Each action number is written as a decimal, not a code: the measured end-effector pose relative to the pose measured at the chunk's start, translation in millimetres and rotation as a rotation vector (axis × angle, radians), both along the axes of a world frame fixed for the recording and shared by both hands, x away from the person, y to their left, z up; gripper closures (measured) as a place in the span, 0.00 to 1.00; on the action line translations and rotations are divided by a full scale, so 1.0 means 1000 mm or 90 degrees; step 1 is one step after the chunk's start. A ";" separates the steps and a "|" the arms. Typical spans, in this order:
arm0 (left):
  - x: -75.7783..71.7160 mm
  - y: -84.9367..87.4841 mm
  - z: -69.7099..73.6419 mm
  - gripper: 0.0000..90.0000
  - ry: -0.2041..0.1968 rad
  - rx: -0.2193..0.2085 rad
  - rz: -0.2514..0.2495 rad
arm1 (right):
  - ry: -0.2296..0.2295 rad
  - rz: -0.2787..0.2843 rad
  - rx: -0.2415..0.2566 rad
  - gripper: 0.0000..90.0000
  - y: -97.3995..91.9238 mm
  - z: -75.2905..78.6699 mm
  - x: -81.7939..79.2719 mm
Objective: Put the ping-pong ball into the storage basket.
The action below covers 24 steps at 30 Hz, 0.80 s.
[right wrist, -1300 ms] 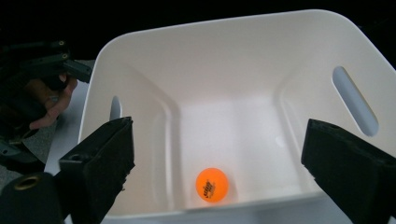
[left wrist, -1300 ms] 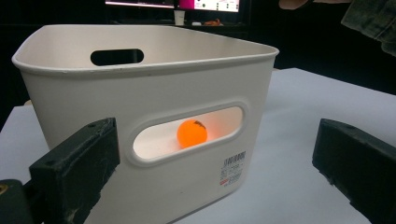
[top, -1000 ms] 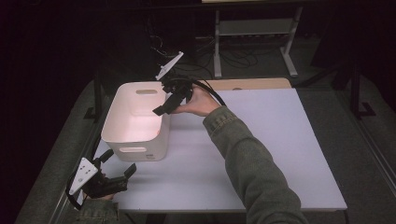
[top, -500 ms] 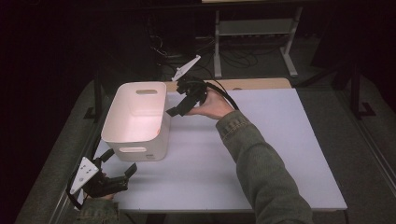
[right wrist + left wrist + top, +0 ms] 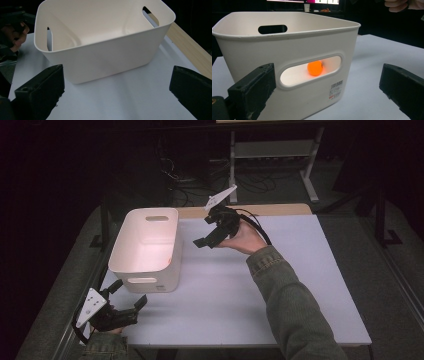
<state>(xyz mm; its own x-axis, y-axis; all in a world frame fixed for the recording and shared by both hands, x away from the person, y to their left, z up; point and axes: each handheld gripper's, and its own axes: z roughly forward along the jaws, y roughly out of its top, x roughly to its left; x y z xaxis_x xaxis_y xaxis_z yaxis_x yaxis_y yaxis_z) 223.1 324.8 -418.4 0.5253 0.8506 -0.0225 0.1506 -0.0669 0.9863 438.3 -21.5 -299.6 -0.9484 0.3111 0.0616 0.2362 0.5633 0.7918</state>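
Dark room surrounds a pale rectangular desk (image 5: 300, 285) whose far edge shows a strip of bare wood. At the desk's near left corner the left gripper (image 5: 129, 296) hangs with its black jaws spread wide and empty, aimed at the near end wall of a white plastic bin with slotted handles (image 5: 145, 251). Through that wall's handle slot, in the left gripper view, a small orange ball (image 5: 315, 68) lies inside the bin; its tiny dark print is unreadable, as is the small label at the wall's lower right. Farther back, near the desk's far edge and just beside the bin's right wall, the right gripper (image 5: 209, 236) is held above the surface, jaws likewise spread apart, nothing between them. Beyond, cables and a metal stand fade into shadow.
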 end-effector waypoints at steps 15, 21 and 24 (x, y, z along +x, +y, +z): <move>0.001 -0.001 -0.001 0.00 0.004 0.002 0.000 | -0.003 -0.040 0.031 0.01 -0.042 -0.009 -0.018; 0.003 -0.002 -0.001 0.00 0.010 0.001 -0.007 | -0.010 -0.059 0.039 0.00 -0.059 -0.014 -0.025; 0.003 -0.003 -0.001 0.00 0.009 0.001 -0.007 | -0.011 -0.069 0.057 0.00 -0.069 -0.014 -0.030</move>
<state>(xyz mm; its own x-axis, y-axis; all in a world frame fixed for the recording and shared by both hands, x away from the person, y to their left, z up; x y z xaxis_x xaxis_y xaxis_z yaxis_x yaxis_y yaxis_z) 226.0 322.1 -419.7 0.5343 0.8449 -0.0277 0.1632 -0.0710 0.9840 408.0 -90.2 -313.9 -0.9108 0.4057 0.0769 0.2773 0.4628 0.8420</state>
